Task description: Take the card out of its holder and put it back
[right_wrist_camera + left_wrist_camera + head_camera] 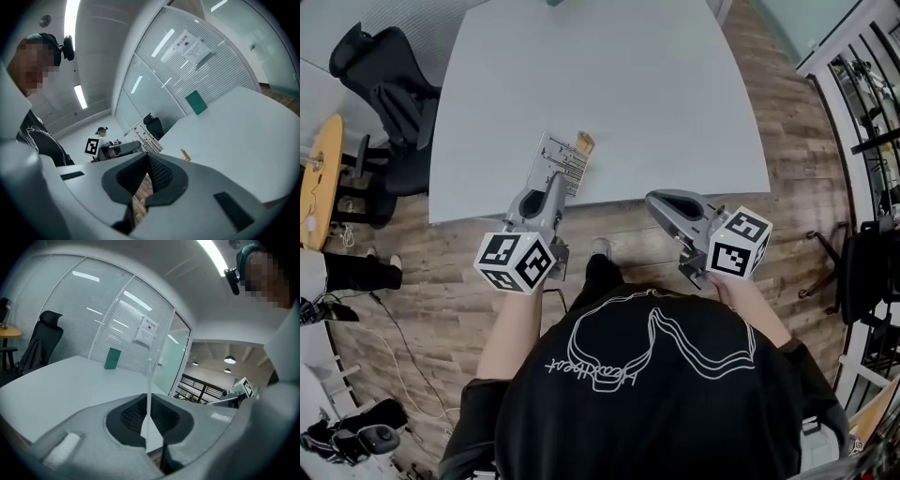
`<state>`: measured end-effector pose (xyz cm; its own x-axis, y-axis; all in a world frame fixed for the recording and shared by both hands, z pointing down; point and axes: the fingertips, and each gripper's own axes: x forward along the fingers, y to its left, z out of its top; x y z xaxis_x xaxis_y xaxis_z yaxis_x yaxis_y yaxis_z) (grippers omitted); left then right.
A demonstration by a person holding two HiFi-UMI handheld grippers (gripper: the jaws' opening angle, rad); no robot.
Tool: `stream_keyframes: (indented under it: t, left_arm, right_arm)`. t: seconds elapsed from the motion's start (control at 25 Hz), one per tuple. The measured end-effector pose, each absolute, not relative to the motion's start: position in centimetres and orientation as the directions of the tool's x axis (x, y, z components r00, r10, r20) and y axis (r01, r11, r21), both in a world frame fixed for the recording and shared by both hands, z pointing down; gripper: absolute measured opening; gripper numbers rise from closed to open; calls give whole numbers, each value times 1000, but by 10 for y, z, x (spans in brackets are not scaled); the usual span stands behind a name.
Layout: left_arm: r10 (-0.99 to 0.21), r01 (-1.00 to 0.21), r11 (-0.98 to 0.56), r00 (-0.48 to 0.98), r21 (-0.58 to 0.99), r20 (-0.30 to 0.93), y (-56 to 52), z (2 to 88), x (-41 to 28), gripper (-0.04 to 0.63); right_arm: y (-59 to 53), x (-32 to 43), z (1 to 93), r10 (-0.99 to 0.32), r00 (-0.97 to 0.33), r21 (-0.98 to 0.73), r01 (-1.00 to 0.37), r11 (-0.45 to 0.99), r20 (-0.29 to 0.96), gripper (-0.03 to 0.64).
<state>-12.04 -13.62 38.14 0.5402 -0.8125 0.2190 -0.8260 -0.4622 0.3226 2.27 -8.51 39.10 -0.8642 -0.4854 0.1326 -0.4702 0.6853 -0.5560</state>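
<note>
Left tool (149,418) is pinched nearly shut on one edge of the card (149,380), which stands edge-on between the pads as a thin pale sliver. My right tool (147,180) is closed with nothing in it and hangs beside the left one, short of the bench (609,84).

From above, the card shows its printed face and juts out over the near edge of the bench, held up in the air. Just beyond it sits the small wooden holder (584,142), alone on the bench with the card out of it.

I judge the card light and thin, likely to flex and a bit slick. A grip low on the edge, as I have it, leaves the free end clear to go into the holder.
</note>
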Motion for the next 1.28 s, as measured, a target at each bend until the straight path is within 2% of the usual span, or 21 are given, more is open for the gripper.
stream_keyframes:
  t: [0.32, 0.76, 1.28]
  left_arm:
    - [-809, -774, -460, 568, 434, 155, -84, 367, -100, 26]
    - [-814, -767, -428, 557, 478, 166, -58, 373, -106, 26]
    - [-807, -769, -438, 564, 466, 173, -48, 377, -107, 26]
  right_arm:
    - [-64, 19, 381, -440, -888, -526, -439, 728, 131, 9]
    - [-50, 11, 383, -413, -893, -514, -441, 735, 176, 9]
    - [-39, 3, 385, -403, -899, -514, -431, 741, 173, 9]
